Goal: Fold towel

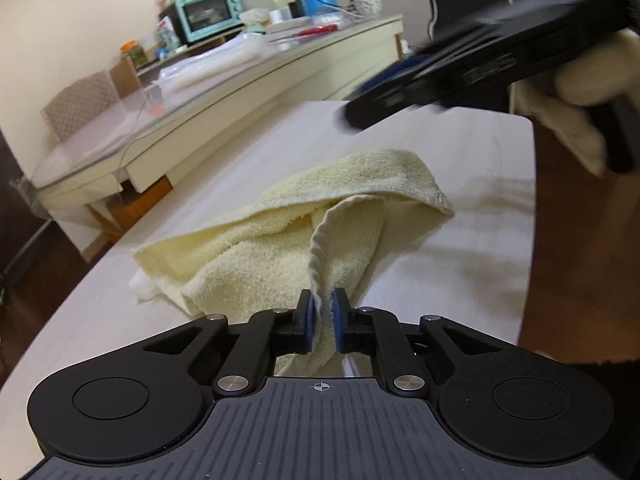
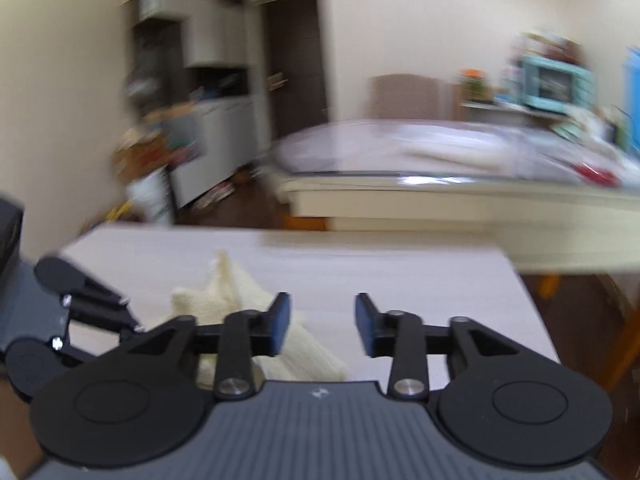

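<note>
- Left gripper [image 1: 323, 316] pinches a hem of the yellow towel [image 1: 280, 248], pads nearly together.
- Right gripper [image 2: 323, 324] parted, nothing between its pads, towel beside.

Left wrist view: mounted low behind the left gripper [image 1: 322, 320], angled down, close over the towel [image 1: 288, 236] on the white table [image 1: 480, 240], facing the far cluttered counter [image 1: 224, 92]. Right wrist view: set behind the right gripper [image 2: 322, 326], aimed nearer level across the room, blurred. Both views share the table, towel, counter and teal oven [image 1: 210, 10].
</note>
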`<action>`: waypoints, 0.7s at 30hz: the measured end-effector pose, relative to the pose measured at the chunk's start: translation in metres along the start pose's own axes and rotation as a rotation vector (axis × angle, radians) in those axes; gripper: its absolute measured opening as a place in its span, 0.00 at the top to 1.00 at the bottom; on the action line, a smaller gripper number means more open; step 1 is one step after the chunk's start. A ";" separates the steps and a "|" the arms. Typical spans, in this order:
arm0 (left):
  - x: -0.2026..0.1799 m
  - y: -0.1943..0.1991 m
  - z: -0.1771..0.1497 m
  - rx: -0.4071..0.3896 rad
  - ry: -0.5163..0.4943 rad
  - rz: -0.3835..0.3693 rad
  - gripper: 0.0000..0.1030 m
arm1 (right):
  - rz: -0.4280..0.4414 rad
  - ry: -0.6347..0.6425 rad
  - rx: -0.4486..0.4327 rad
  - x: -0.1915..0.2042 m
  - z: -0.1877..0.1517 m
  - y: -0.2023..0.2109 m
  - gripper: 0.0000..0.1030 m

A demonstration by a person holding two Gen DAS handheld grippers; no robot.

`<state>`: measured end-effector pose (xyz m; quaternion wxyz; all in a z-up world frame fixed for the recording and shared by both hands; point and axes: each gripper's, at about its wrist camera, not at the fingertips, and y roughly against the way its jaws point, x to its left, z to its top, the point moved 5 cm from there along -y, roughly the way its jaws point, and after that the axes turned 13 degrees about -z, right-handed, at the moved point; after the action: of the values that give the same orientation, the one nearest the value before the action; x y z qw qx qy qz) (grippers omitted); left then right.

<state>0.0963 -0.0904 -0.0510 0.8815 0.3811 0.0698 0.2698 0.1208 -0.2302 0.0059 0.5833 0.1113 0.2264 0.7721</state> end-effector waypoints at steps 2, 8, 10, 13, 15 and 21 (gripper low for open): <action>-0.003 0.008 -0.006 0.008 -0.005 0.002 0.91 | 0.041 0.090 0.014 0.019 0.005 -0.012 0.58; -0.006 0.030 -0.029 0.013 0.003 0.007 0.91 | 0.201 0.268 0.131 0.081 0.010 -0.060 0.44; -0.003 0.035 -0.034 0.016 0.011 0.018 0.91 | 0.230 0.273 0.173 0.092 0.008 -0.072 0.75; 0.004 0.041 -0.041 0.018 0.034 0.036 0.91 | 0.176 0.247 0.134 0.087 0.015 -0.071 0.92; 0.007 0.042 -0.044 0.017 0.047 0.040 0.91 | 0.117 0.206 0.099 0.073 0.019 -0.067 0.92; 0.007 0.040 -0.043 0.017 0.047 0.041 0.91 | -0.123 0.088 0.067 0.010 0.010 -0.053 0.92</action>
<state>0.0714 -0.0370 -0.0517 0.8706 0.3836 0.0851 0.2960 0.1676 -0.2073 -0.0120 0.6152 0.0826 0.2839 0.7309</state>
